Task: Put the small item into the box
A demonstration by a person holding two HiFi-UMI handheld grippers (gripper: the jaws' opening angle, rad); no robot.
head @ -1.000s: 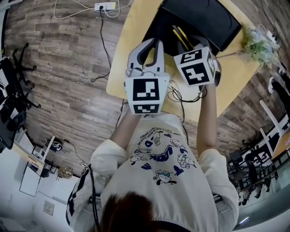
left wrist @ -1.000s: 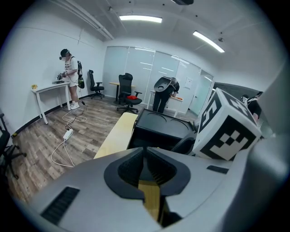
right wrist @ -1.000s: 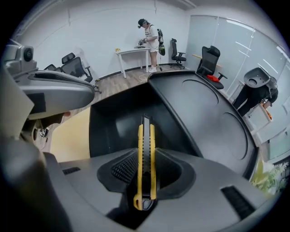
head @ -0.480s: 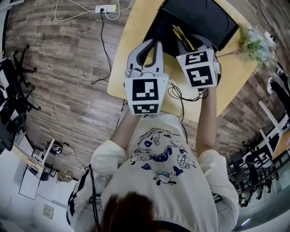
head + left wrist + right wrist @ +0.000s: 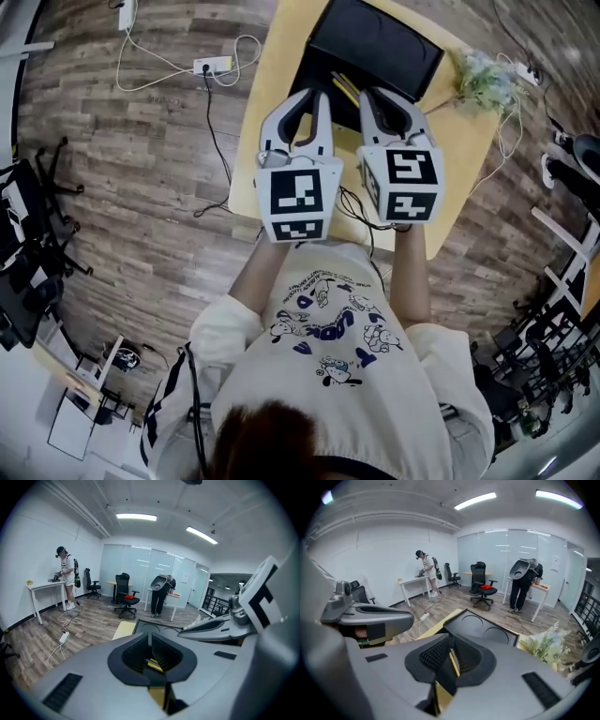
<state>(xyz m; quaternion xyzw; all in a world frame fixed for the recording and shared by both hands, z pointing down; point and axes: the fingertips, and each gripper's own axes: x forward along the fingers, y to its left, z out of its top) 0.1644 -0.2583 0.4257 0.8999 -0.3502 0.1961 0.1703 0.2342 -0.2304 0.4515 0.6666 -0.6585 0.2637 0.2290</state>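
Both grippers are riding higher than a second ago, and the right one, which was dipped down at the box, is now hanging level with its neighbour. Starting left: the left gripper (image 5: 322, 96) is sitting fully closed with nothing in it, a grey moulded shell with black ribbed pads (image 5: 134, 656). Just off its tips at 2 o'clock, the small item (image 5: 343, 87), which I'm taking to be those thin, straight yellow sticks, is lying inside the box (image 5: 375, 47), so the drop is looking done to me. That box is matte black and hard-looking, its lid standing open at 12 o'clock with two round recesses pressed in, all resting on a smooth pale-yellow tabletop (image 5: 286, 66). The right gripper (image 5: 368, 96) has just been closing its jaws and they're all but touching. Nothing's pinched; only a yellow sliver is showing through the slit. I'd be lifting straight up, staying clear of the lid edge. A frilly pale-green plant (image 5: 483, 80) is lying at 3 o'clock, so no swinging wide there.
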